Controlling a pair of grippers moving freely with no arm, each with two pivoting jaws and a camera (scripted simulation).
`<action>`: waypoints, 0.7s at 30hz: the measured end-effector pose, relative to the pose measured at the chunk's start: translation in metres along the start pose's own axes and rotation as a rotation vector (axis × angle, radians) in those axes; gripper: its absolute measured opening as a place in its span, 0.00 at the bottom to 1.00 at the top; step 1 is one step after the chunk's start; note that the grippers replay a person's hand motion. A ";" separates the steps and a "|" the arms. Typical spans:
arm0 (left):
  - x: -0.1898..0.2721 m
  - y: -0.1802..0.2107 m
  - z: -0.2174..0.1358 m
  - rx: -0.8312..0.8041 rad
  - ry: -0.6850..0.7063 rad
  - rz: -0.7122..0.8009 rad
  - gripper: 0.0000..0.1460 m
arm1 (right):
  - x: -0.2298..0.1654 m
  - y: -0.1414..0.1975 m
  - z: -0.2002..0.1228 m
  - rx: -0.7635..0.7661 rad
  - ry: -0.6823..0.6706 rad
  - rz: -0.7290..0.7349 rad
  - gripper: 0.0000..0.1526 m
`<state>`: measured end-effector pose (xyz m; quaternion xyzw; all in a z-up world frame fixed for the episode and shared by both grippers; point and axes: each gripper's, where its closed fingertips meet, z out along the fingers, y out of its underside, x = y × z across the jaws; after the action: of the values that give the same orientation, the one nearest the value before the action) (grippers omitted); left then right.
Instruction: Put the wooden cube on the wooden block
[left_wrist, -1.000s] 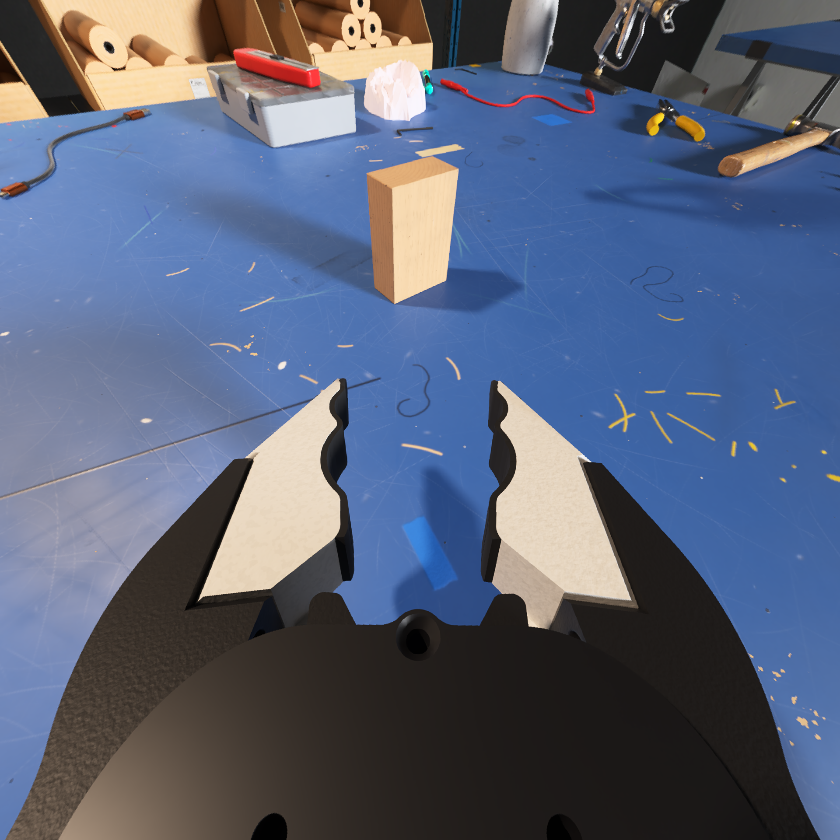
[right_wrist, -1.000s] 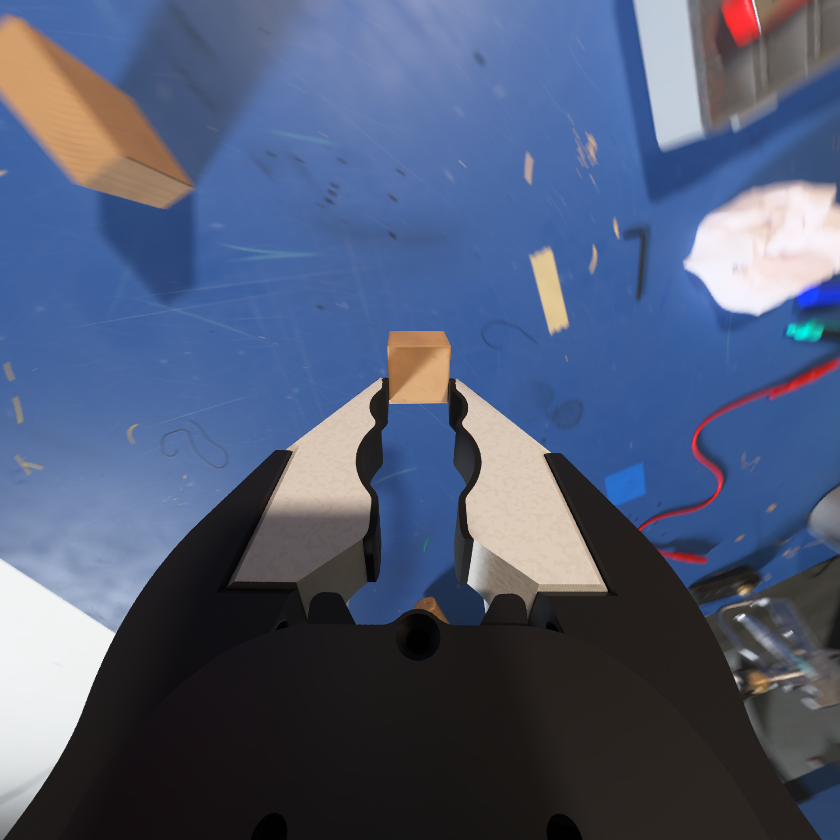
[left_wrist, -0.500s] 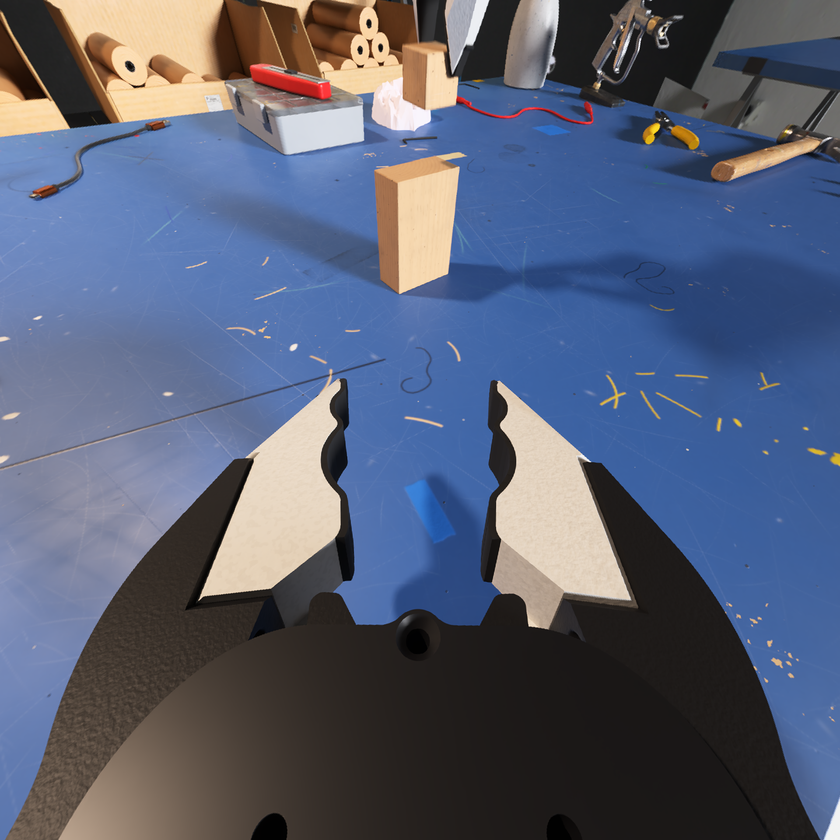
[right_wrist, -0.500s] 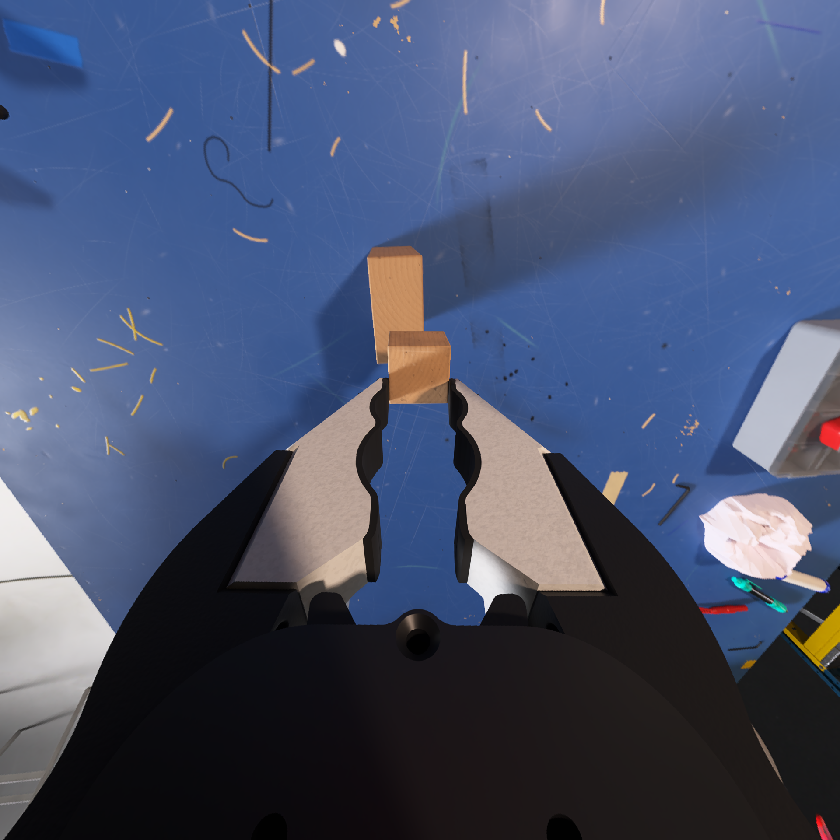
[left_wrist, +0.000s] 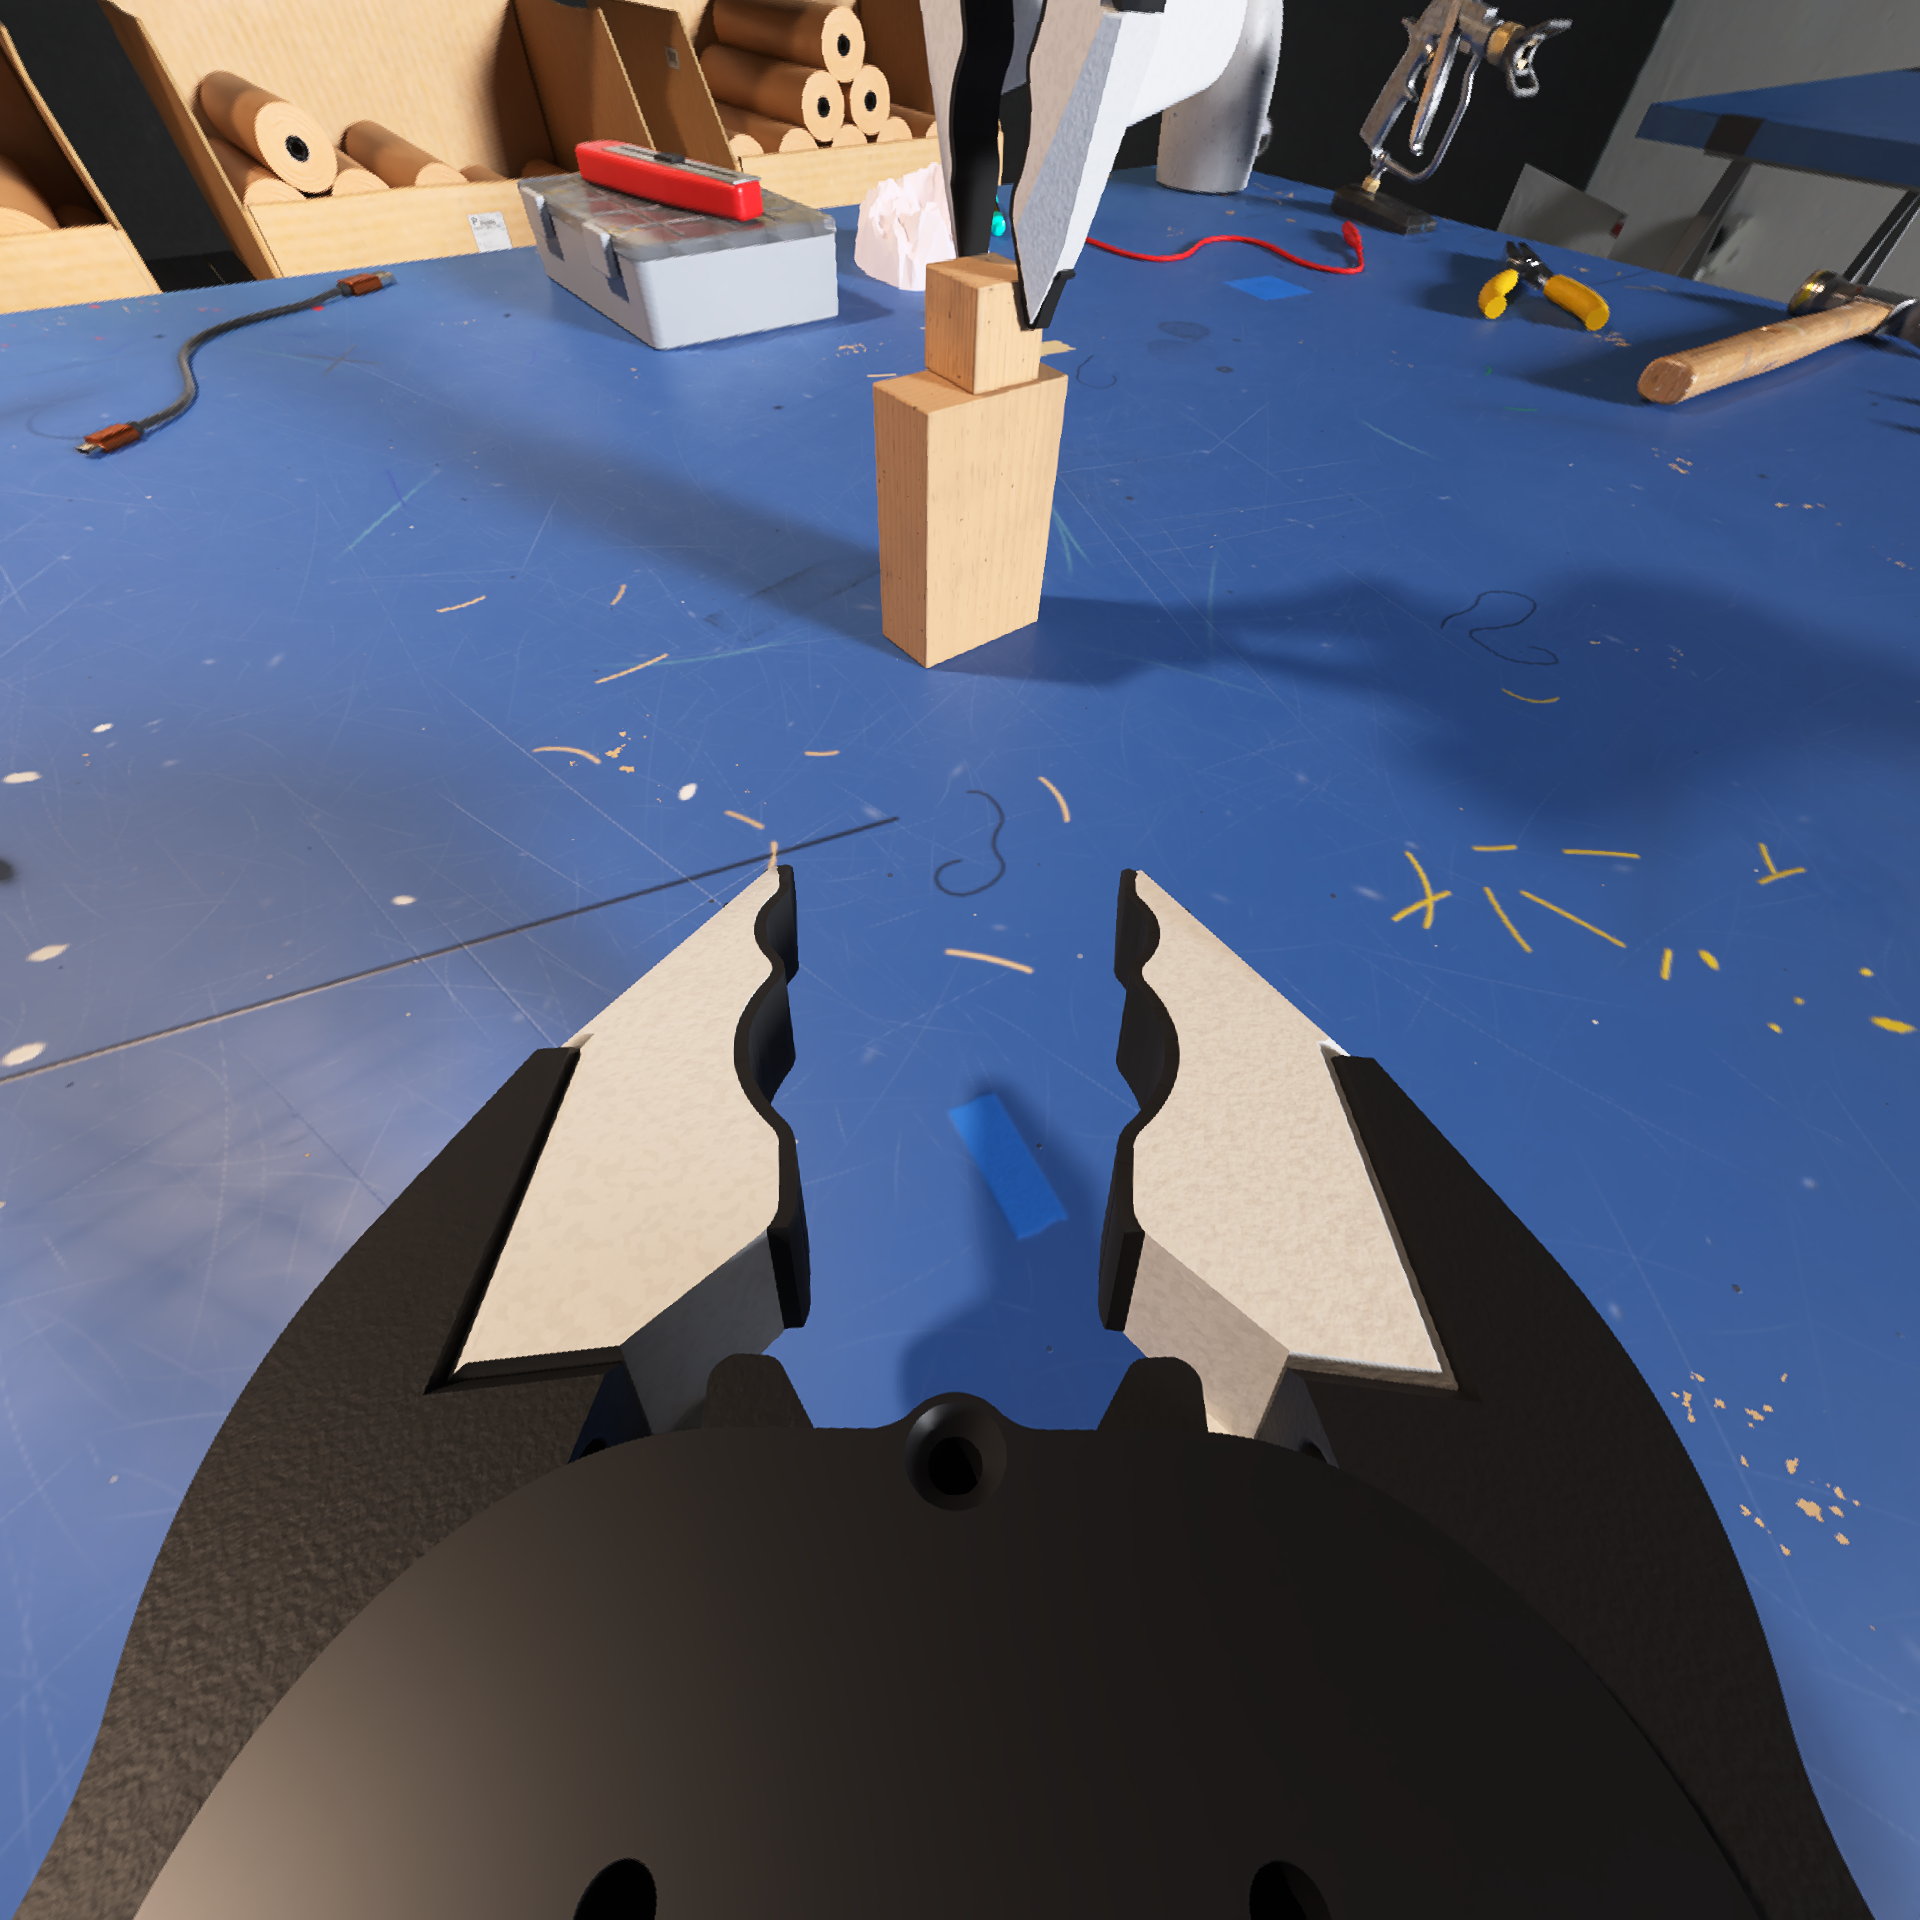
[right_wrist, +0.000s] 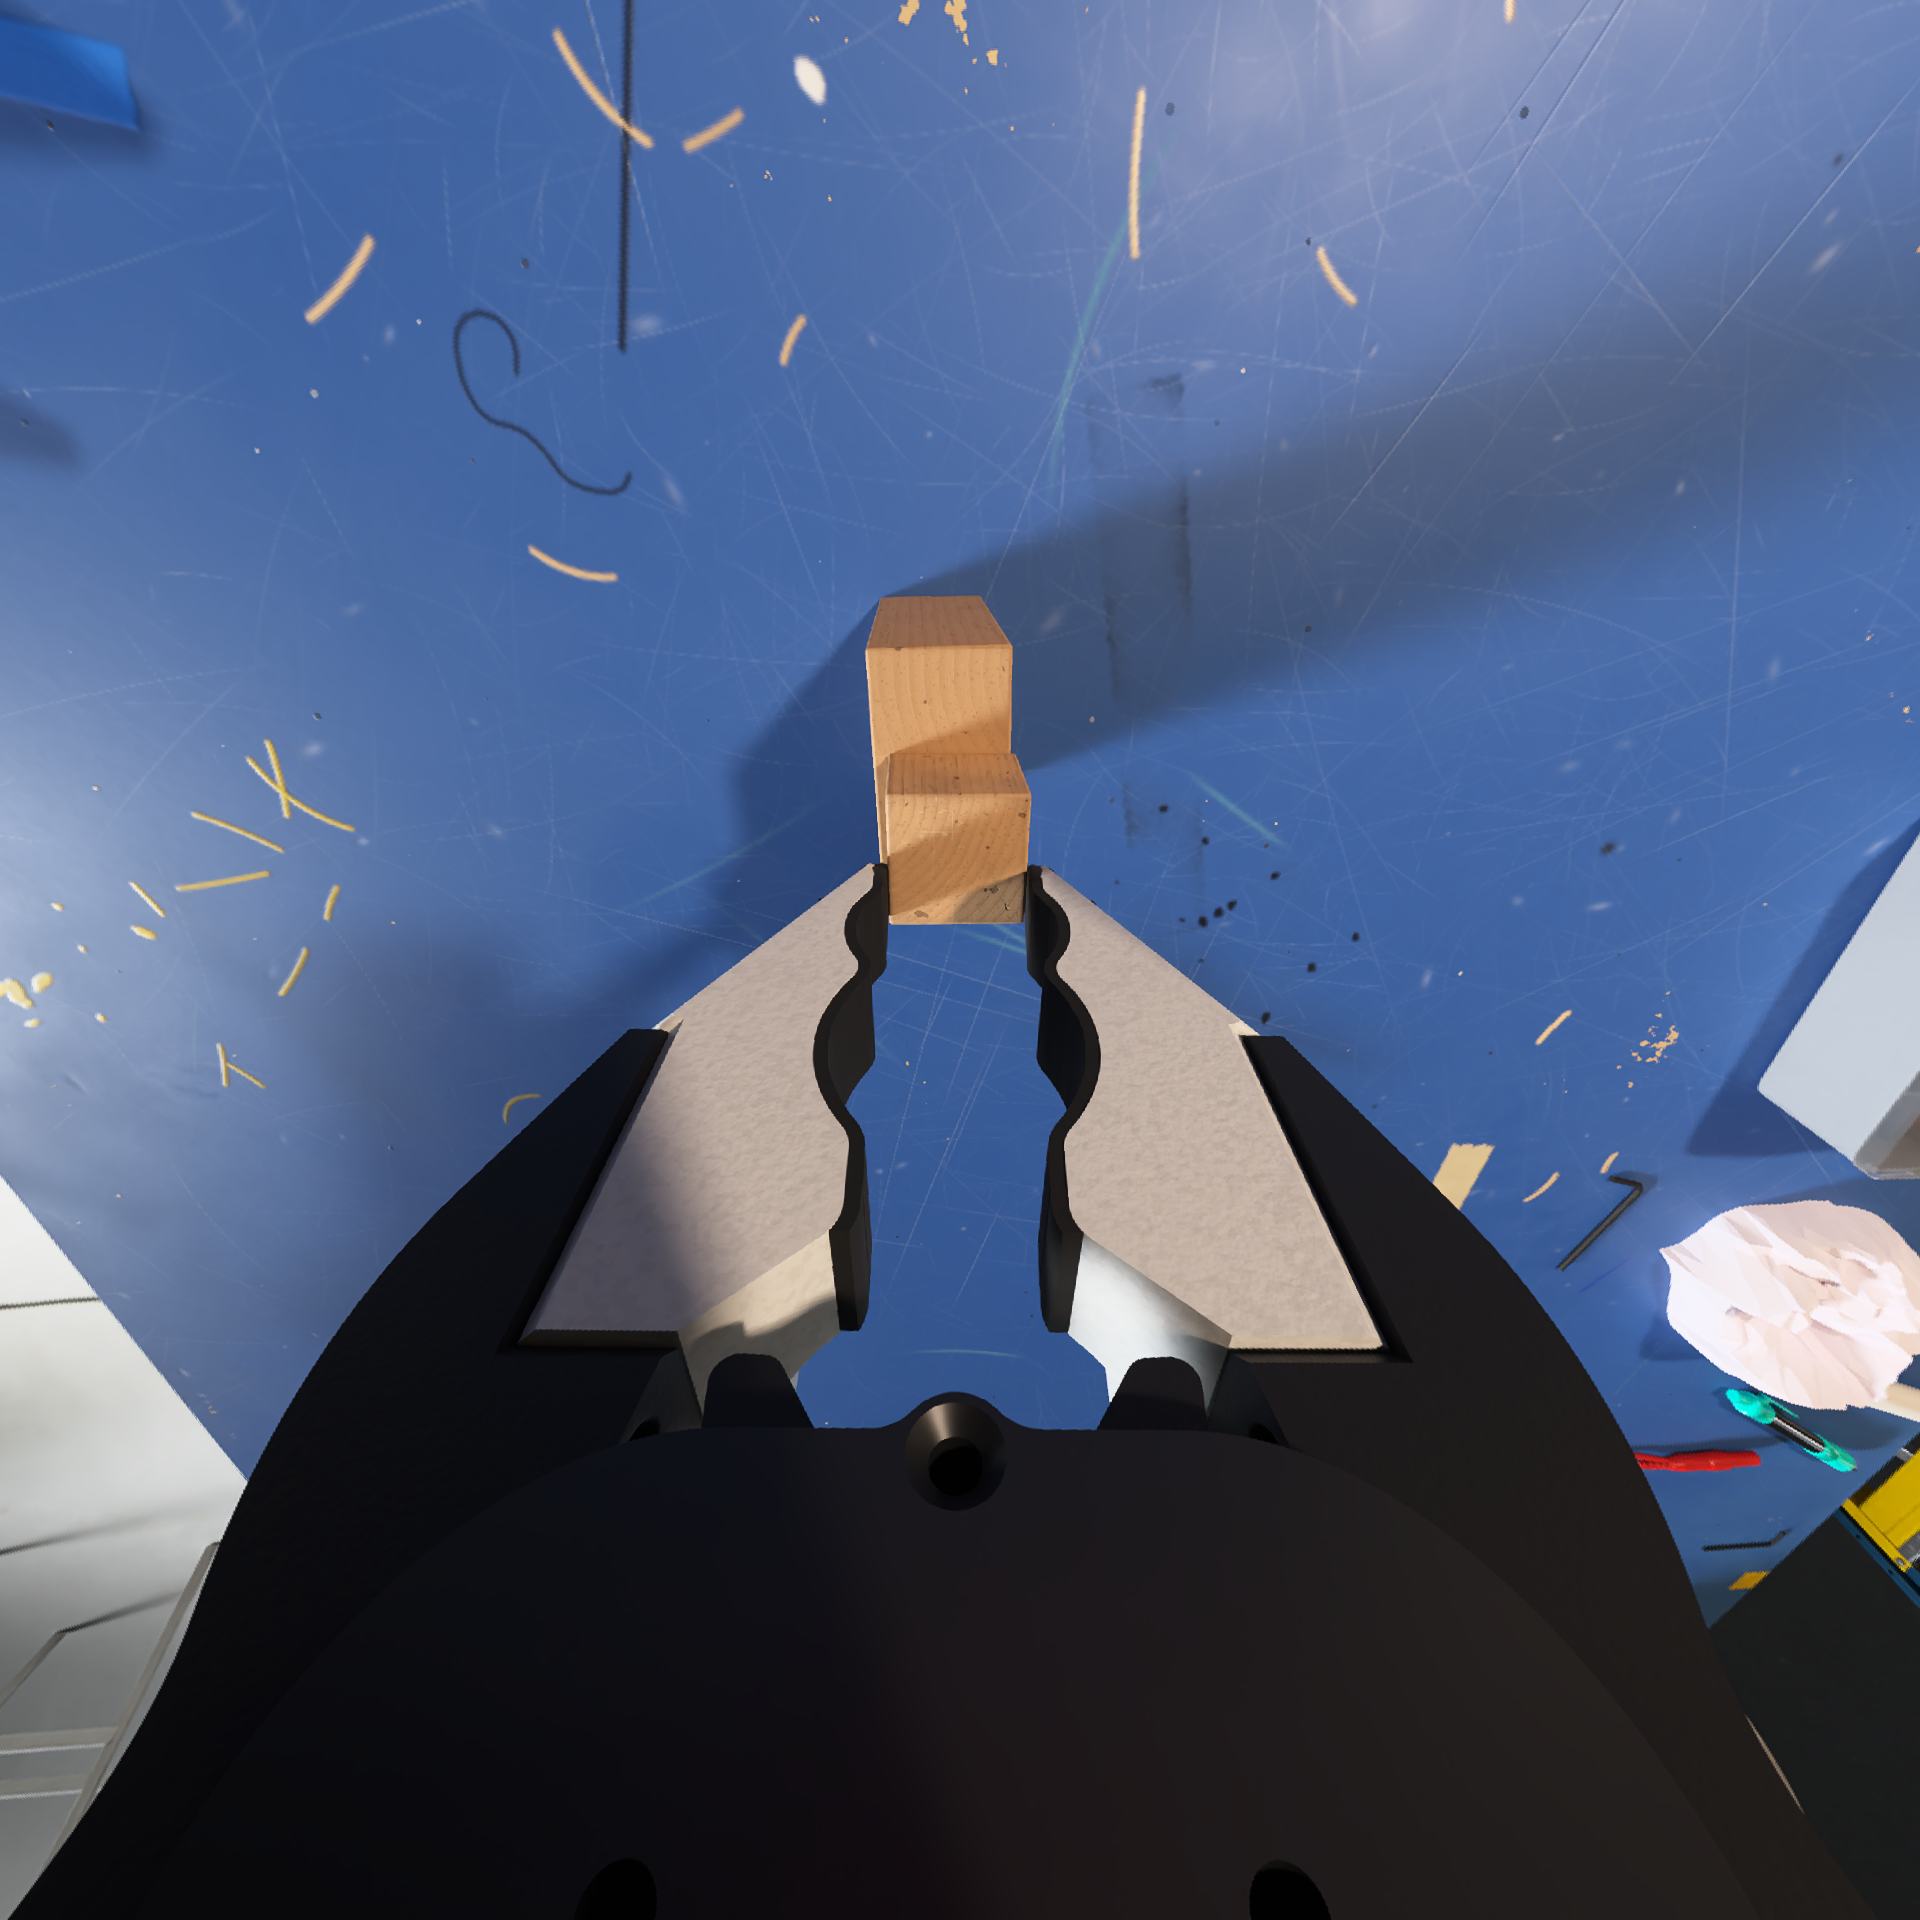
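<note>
A tall wooden block (left_wrist: 966, 520) stands upright on the blue table (left_wrist: 416, 582) ahead of my left gripper (left_wrist: 954, 883), which is open and empty low over the table. My right gripper (right_wrist: 956, 883) is shut on the small wooden cube (right_wrist: 954, 831) and points down from above. In the left wrist view the cube (left_wrist: 977, 322) rests on or just above the block's top, with the right gripper (left_wrist: 1023, 166) over it. In the right wrist view the block (right_wrist: 935, 675) shows partly behind the cube.
A grey case (left_wrist: 686, 260) with a red tool on it, crumpled white paper (left_wrist: 904, 234), a red wire (left_wrist: 1226, 249), yellow pliers (left_wrist: 1543, 296) and a hammer (left_wrist: 1766, 348) lie at the far side. Cardboard boxes with rolls (left_wrist: 312, 156) stand behind. A black cable (left_wrist: 208, 353) lies left.
My right gripper has carried the cube over and down onto the top of the block. The left gripper has barely moved and stays open.
</note>
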<state>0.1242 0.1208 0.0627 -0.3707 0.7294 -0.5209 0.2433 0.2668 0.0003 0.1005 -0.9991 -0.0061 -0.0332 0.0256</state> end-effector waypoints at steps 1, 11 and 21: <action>0.000 0.000 0.000 -0.001 0.000 -0.001 0.42 | 0.000 0.000 0.000 0.000 0.000 -0.001 0.17; -0.001 0.000 -0.001 0.003 -0.005 -0.005 0.42 | 0.001 0.000 0.001 -0.001 0.006 -0.011 0.17; -0.001 0.000 -0.001 0.002 -0.003 -0.011 0.42 | 0.001 -0.002 0.001 -0.003 0.008 -0.018 0.17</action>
<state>0.1239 0.1226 0.0626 -0.3754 0.7265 -0.5222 0.2421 0.2677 0.0019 0.1000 -0.9989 -0.0149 -0.0373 0.0236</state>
